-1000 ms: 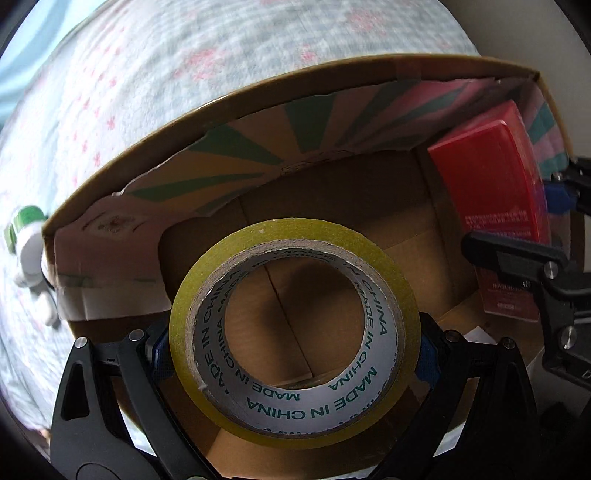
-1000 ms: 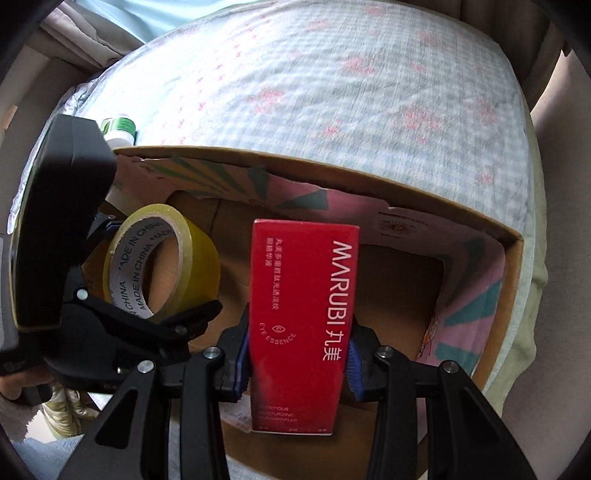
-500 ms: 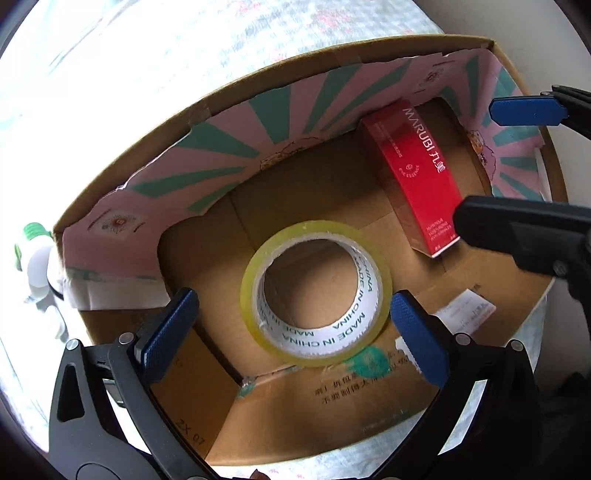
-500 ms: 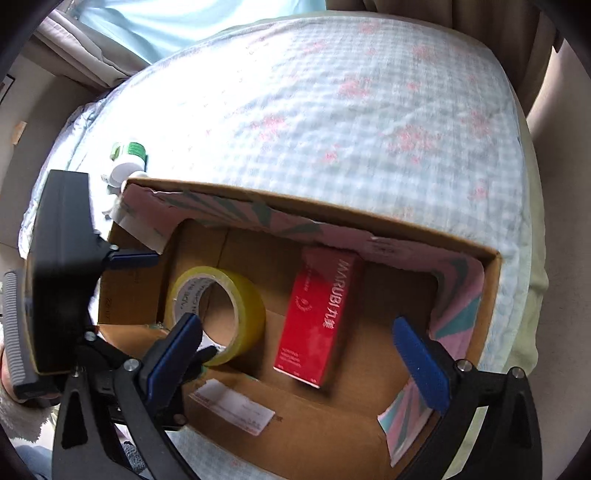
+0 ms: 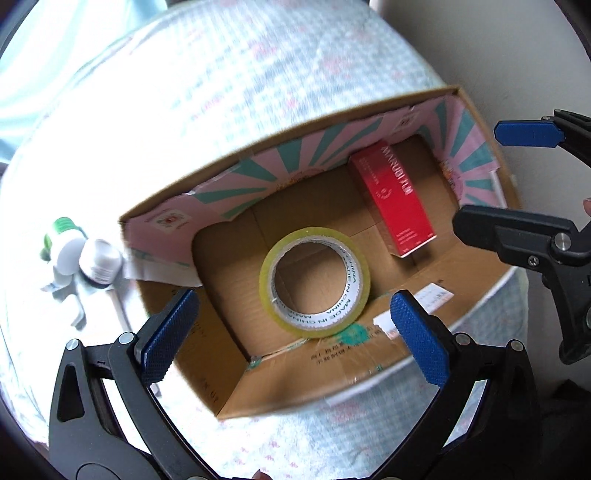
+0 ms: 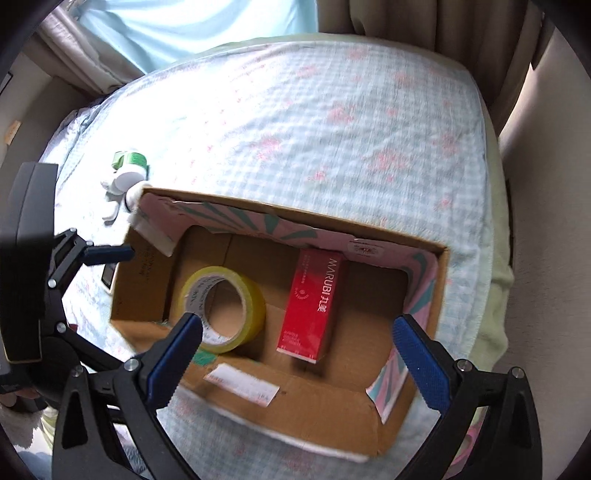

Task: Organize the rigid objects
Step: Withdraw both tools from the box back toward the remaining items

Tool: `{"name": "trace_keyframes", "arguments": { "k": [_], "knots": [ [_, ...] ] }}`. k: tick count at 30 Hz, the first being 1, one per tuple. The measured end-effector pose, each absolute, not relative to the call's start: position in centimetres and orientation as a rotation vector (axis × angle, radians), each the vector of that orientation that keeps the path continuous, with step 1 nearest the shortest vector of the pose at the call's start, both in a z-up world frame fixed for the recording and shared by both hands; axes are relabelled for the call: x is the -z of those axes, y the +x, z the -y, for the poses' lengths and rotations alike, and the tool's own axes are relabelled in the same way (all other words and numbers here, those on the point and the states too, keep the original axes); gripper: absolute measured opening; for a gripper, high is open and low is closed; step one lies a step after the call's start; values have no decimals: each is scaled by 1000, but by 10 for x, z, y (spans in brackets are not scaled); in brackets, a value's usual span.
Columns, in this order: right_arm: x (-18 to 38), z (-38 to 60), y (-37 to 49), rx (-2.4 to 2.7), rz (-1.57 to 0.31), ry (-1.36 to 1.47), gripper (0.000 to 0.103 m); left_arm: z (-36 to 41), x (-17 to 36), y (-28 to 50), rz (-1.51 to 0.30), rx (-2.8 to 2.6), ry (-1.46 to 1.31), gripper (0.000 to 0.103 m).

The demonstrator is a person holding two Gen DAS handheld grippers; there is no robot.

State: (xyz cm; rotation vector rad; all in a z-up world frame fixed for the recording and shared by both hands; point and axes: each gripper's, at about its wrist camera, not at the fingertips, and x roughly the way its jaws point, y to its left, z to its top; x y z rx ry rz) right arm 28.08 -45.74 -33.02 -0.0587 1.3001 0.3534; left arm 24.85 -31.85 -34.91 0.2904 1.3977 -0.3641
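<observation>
A yellow tape roll (image 5: 314, 282) (image 6: 224, 308) lies flat on the floor of an open cardboard box (image 5: 306, 380) (image 6: 295, 402). A red MARUBI carton (image 5: 392, 199) (image 6: 314, 305) lies beside it to the right in the same box. My left gripper (image 5: 295, 339) is open and empty, raised above the box's near left part. My right gripper (image 6: 295, 363) is open and empty above the box's near wall. The right gripper's fingers (image 5: 524, 134) show at the right edge of the left wrist view.
The box sits on a checked, flowered bedspread (image 6: 332, 118). Small white bottles, one with a green cap (image 5: 79, 247) (image 6: 127, 171), lie on the bed just left of the box. Curtains (image 6: 424, 26) and a wall lie beyond the bed.
Both grippers opened, leaving the tape roll and the red carton in the box, then rose up and back away from the box.
</observation>
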Motion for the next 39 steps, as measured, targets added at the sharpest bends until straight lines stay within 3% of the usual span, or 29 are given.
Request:
{"name": "trace_keyframes", "arguments": {
  "k": [14, 24, 39],
  "knots": [
    [228, 414, 236, -375, -1159, -233, 103, 274, 248, 227, -1212, 305, 192, 103],
    [186, 353, 210, -414, -1099, -252, 103, 173, 189, 180, -1082, 162, 121, 103],
    [156, 211, 199, -333, -1050, -110, 103, -27, 180, 176, -1041, 152, 8, 103]
  ]
}}
